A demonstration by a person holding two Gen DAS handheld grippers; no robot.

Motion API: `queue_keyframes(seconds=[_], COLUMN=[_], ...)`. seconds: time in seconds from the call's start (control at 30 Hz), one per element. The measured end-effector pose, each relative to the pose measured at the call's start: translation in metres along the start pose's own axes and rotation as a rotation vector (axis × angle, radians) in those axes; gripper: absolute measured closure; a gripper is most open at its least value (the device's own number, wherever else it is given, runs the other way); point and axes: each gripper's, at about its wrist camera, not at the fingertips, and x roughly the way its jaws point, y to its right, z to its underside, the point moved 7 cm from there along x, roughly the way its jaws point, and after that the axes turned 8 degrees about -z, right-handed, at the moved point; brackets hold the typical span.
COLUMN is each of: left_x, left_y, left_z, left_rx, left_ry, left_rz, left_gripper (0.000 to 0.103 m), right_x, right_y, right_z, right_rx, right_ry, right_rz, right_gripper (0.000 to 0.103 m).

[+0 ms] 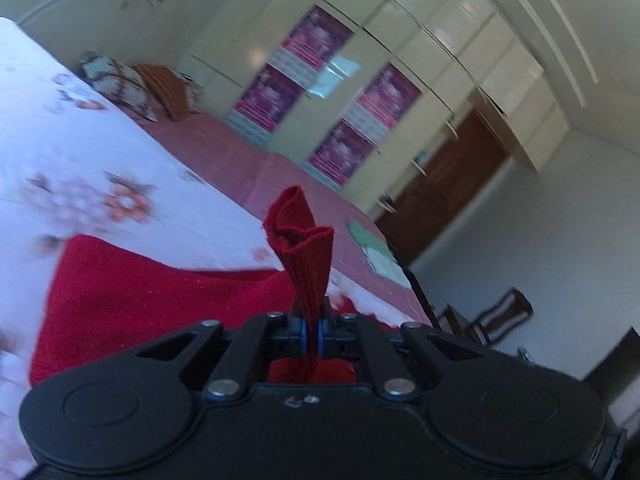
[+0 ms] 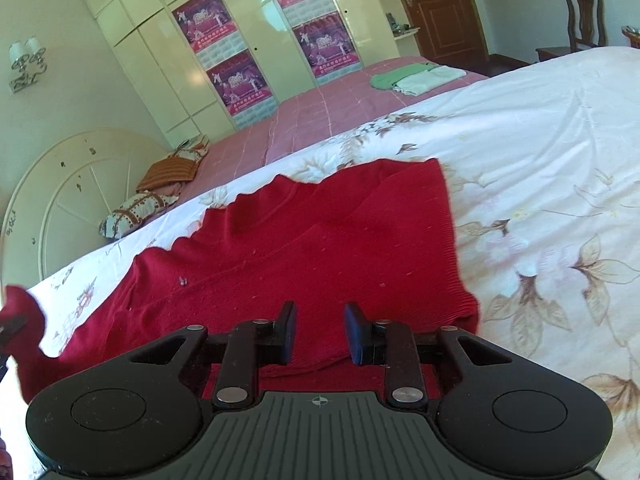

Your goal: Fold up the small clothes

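- Red knitted sweater (image 2: 320, 240) lies flat on the floral bedsheet (image 2: 540, 140), its ribbed cuff (image 1: 300, 232) pinched in the left tongs (image 1: 311, 336).
- Right tongs (image 2: 320, 334) gape empty over the sweater's near hem, nearer its body.

Right gripper (image 2: 320, 334) hovers, jaws apart, over red sweater (image 2: 320, 236).

Bright daylight, left view motion-blurred, fisheye-warped edges

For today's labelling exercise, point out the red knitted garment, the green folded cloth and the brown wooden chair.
Red knitted garment (image 2: 320, 240): right wrist view, flat middle.
Green folded cloth (image 2: 390, 78): right wrist view, top.
Brown wooden chair (image 2: 582, 12): right wrist view, backrest.
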Motion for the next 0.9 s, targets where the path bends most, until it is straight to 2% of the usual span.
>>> queue_keyframes(seconds=[0.17,0.23,0.37,0.4,0.43,0.47,0.5,0.53,0.57,0.63,0.7,0.73,0.77,0.83,0.9], left_x=[0.053,0.068,0.092,0.095,0.095,0.09,0.081,0.069,0.057,0.035,0.013,0.002,-0.006,-0.013,-0.012], left_y=[0.086,0.108,0.127,0.13,0.131,0.133,0.132,0.131,0.126,0.107,0.071,0.05,0.03,-0.011,-0.036], left_z=[0.063,0.087,0.131,0.14,0.144,0.144,0.14,0.138,0.132,0.118,0.103,0.097,0.088,0.076,0.072], left_rx=[0.164,0.227,0.308,0.32,0.334,0.348,0.359,0.369,0.383,0.402,0.388,0.376,0.358,0.315,0.296], left_ry=[-0.147,-0.196,-0.306,-0.331,-0.324,-0.3,-0.274,-0.232,-0.191,-0.135,-0.092,-0.07,-0.057,-0.078,-0.111], left_rz=[0.07,0.077,0.09,0.092,0.094,0.104,0.106,0.097,0.079,0.032,-0.067,-0.12,-0.17,-0.239,-0.269], left_gripper=[0.099,0.099,0.096,0.092,0.08,0.062,0.051,0.034,0.032,0.037,0.043,0.043,0.043,0.044,0.046], right_x=[-0.014,-0.02,-0.035,-0.038,-0.04,-0.042,-0.042,-0.043,-0.044,-0.044,-0.037,-0.032,-0.027,-0.013,0.0], right_y=[0.025,0.034,0.047,0.049,0.05,0.052,0.052,0.052,0.051,0.043,0.035,0.032,0.029,0.021,0.016], right_z=[-0.009,-0.011,-0.016,-0.018,-0.019,-0.021,-0.022,-0.024,-0.026,-0.029,-0.028,-0.026,-0.025,-0.019,-0.014], right_rx=[0.052,0.068,0.098,0.108,0.129,0.15,0.165,0.175,0.178,0.156,0.155,0.163,0.17,0.16,0.156], right_ry=[0.017,0.023,0.037,0.042,0.05,0.053,0.052,0.054,0.07,0.088,0.06,0.036,0.017,-0.034,-0.074], right_rz=[-0.017,-0.026,-0.06,-0.072,-0.098,-0.116,-0.127,-0.135,-0.138,-0.173,-0.201,-0.213,-0.225,-0.212,-0.193], right_gripper=[0.076,0.076,0.075,0.075,0.075,0.075,0.071,0.039,0.01,0.01,0.022,0.034,0.037,0.037,0.037])
